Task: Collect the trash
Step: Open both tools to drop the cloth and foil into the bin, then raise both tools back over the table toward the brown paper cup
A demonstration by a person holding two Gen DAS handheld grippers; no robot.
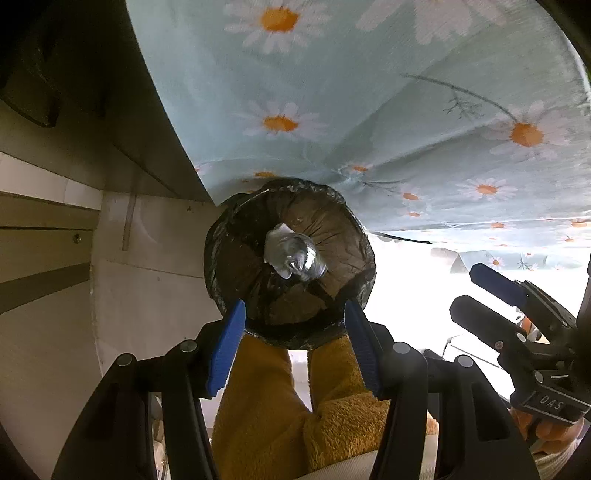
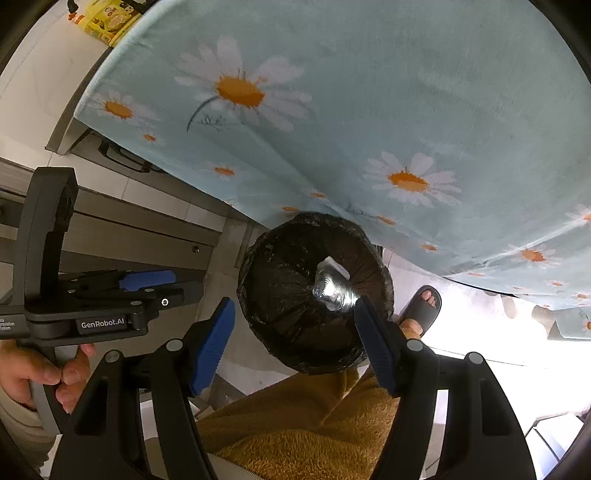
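A round bin (image 1: pixel 290 264) lined with a black bag (image 2: pixel 280 291) is seen from above in both views, set on the pale floor just beside the hanging edge of a light blue cloth printed with daisies (image 1: pixel 369 110). A crumpled piece of silvery trash (image 1: pixel 293 254) lies inside the bin, near the middle of the bag.

The left gripper (image 1: pixel 295 317) is held over the near rim of the bin with its blue-padded fingers (image 1: pixel 227 349) spread wide apart; nothing is held between them. The right gripper (image 2: pixel 295 325) is likewise held above the bin, its fingers (image 2: pixel 212 345) spread and empty, and the tip of its right finger is seen in front of the silvery trash (image 2: pixel 334 290).

Mustard-coloured fleece trousers (image 2: pixel 295 424) are seen below both grippers, and a foot in a dark slipper (image 2: pixel 423 308) is placed on the floor just right of the bin. A yellow packet (image 2: pixel 107 20) is visible at the far left, past the cloth's edge.
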